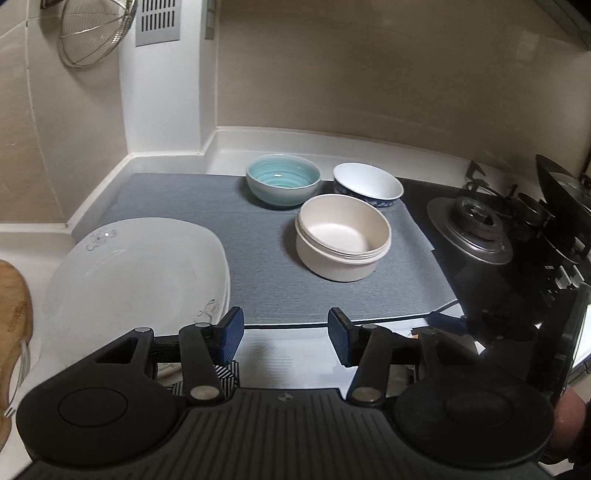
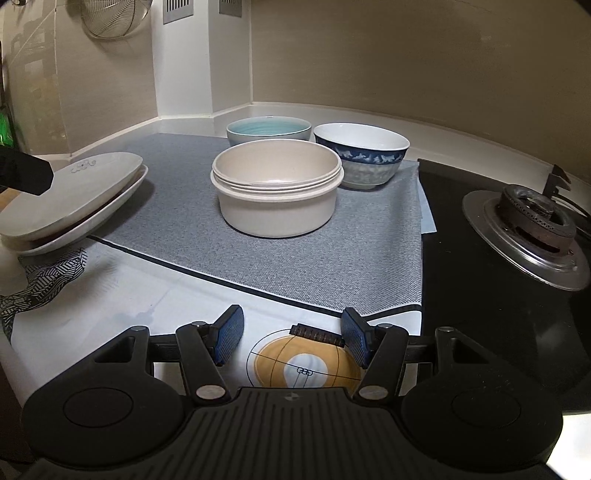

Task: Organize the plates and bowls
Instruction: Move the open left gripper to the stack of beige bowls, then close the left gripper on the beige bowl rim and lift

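Note:
A stack of cream bowls (image 1: pixel 343 238) (image 2: pixel 277 192) stands on the grey mat (image 1: pixel 221 206) (image 2: pixel 332 258). Behind it are a teal bowl (image 1: pixel 282 182) (image 2: pixel 267 129) and a blue-patterned white bowl (image 1: pixel 367 184) (image 2: pixel 362 155). Two stacked white plates (image 1: pixel 136 273) (image 2: pixel 74 199) lie at the mat's left edge. My left gripper (image 1: pixel 286 338) is open and empty, above the counter's front edge, right of the plates. My right gripper (image 2: pixel 291 338) is open and empty, in front of the cream bowls, apart from them.
A gas burner (image 1: pixel 476 227) (image 2: pixel 532 229) sits on the black hob at the right. A wire strainer (image 1: pixel 94 33) hangs on the left wall. A wooden board (image 1: pixel 13 306) is at far left. A patterned cloth (image 2: pixel 40 284) lies under the plates.

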`<state>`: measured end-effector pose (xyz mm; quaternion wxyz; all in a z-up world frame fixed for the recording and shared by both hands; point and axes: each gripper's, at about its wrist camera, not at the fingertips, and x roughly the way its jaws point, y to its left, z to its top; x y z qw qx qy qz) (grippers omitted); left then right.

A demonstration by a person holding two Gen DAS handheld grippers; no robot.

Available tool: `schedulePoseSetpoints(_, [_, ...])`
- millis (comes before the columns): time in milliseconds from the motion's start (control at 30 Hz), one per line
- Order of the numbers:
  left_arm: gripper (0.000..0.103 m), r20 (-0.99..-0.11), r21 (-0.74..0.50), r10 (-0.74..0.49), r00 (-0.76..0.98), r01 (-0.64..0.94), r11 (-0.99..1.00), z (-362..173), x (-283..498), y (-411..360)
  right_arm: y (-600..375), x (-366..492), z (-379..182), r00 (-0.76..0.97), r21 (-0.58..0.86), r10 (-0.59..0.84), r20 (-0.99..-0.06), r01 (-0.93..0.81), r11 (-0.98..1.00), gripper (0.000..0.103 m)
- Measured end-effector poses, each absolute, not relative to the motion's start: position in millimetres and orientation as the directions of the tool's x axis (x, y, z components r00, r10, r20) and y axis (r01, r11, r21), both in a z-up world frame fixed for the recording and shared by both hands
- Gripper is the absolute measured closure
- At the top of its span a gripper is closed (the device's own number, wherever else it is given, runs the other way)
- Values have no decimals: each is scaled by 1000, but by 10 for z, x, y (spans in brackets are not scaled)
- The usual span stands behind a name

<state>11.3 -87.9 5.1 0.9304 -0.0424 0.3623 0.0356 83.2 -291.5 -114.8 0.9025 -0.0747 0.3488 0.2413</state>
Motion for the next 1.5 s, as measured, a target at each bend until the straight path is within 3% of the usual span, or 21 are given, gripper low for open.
schedulePoseSetpoints(100, [48, -678, -52, 37, 735, -98, 994, 69, 119, -900, -2920, 830, -1153, 637, 44, 393, -663, -490, 870, 41])
schedulePoseSetpoints(167, [62, -684, -71, 3, 729, -71, 995, 75, 143, -924, -2928, 827, -1155, 636, 55, 400, -660, -490, 870, 41])
schedulePoseSetpoints(200, [81, -689, -88, -20, 725, -56, 995, 77, 164, -934, -2935, 827, -1155, 636, 61, 404, -658, -489, 870, 41])
schedulePoseSetpoints(233, [88, -694, -97, -35, 719, -45, 994, 78, 189, -950, -2942, 828, -1155, 636, 66, 406, -656, -488, 871, 41])
schedulePoseSetpoints(300, [92, -700, -106, -48, 712, -37, 994, 83, 244, -987, -2951, 828, -1157, 637, 72, 409, -653, -486, 871, 41])
schedulePoseSetpoints(900, [88, -750, -144, -46, 660, -95, 985, 84, 1046, -941, -2938, 828, -1173, 622, 88, 432, -653, -505, 859, 42])
schedulePoseSetpoints(967, [83, -754, -146, -58, 654, -81, 986, 59, 1168, -932, -2944, 852, -1177, 618, 95, 435, -655, -504, 858, 41])
schedulePoseSetpoints(1033, [66, -762, -154, -63, 644, -87, 984, 9, 1310, -897, -2940, 855, -1189, 617, 93, 440, -653, -511, 854, 40])
schedulePoseSetpoints(1067, [64, -770, -165, -68, 634, -96, 982, -25, 1391, -863, -2937, 856, -1197, 619, 88, 441, -650, -515, 853, 40])
schedulePoseSetpoints(1267, [56, -802, -248, -129, 583, -129, 960, -184, 1820, -656, -2922, 812, -1202, 656, 71, 405, -637, -473, 878, 40])
schedulePoseSetpoints(1500, [55, -813, -284, -195, 549, -81, 956, -394, 2154, -647, -2927, 750, -1170, 693, 29, 319, -646, -395, 918, 40])
